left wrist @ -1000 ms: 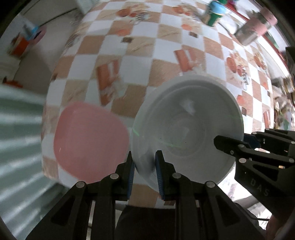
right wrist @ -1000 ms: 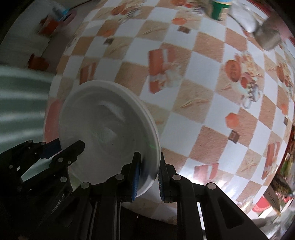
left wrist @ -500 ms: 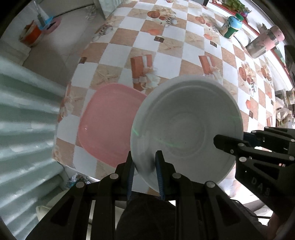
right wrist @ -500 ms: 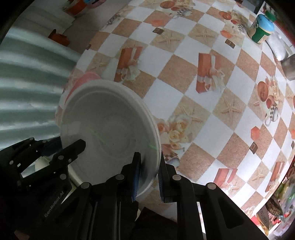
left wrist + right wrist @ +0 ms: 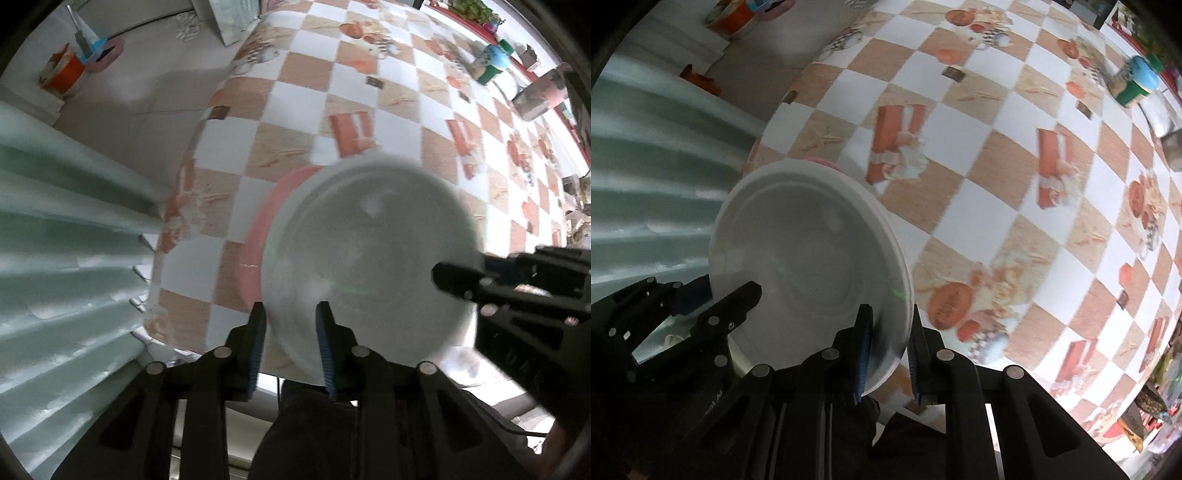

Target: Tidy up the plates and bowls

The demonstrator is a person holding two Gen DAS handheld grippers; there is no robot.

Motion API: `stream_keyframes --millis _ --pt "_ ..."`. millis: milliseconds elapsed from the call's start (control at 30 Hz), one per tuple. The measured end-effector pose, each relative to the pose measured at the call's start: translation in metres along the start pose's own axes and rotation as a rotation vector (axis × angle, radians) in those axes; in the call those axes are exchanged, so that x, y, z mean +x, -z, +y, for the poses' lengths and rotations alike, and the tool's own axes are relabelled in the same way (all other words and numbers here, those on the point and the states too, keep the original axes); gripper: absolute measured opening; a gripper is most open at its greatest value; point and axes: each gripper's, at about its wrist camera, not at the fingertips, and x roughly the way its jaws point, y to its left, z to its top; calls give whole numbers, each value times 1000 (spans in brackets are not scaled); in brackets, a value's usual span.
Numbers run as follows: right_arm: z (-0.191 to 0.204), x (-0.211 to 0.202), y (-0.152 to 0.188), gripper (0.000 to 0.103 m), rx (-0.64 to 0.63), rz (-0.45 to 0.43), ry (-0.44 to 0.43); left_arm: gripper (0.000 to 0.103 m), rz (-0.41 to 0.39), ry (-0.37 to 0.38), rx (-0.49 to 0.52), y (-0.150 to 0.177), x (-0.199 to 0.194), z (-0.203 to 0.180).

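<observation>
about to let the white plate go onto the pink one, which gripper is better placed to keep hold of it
Right. The right gripper is clamped on the white plate's rim, while the left gripper's jaws have just been opening and stand looser about the rim. The white plate now covers most of the pink plate.

Both tools are matte black plastic with angular, cut-out linkage arms joined by round silver screws. The left gripper (image 5: 291,347), at the bottom centre of its frame, carries ribbed blue pads (image 5: 325,354) on its fingers. The right gripper (image 5: 886,354) looks the same, with blue pads (image 5: 862,363); pale lettering marks the black body at lower left. Dark clothing shows below both.
</observation>
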Motion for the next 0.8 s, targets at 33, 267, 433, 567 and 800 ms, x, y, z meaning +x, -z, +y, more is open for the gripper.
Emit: stream_keyframes --millis 33,267,433,567,800 --pt "3 3 -4 19 5 1 1 52 1 -18 5 -1 1 4" --pt "4 -15 -19 99 96 -121 12 69 -30 -17 16 -4 -3 21" --pt "5 -24 -17 99 121 -134 17 80 -76 7 46 -6 -16 19" --pt "10 -31 -5 99 103 -121 32 81 -96 40 90 -4 -22 11" --pt "13 -49 18 99 19 -143 98 82 -116 7 119 9 -25 1"
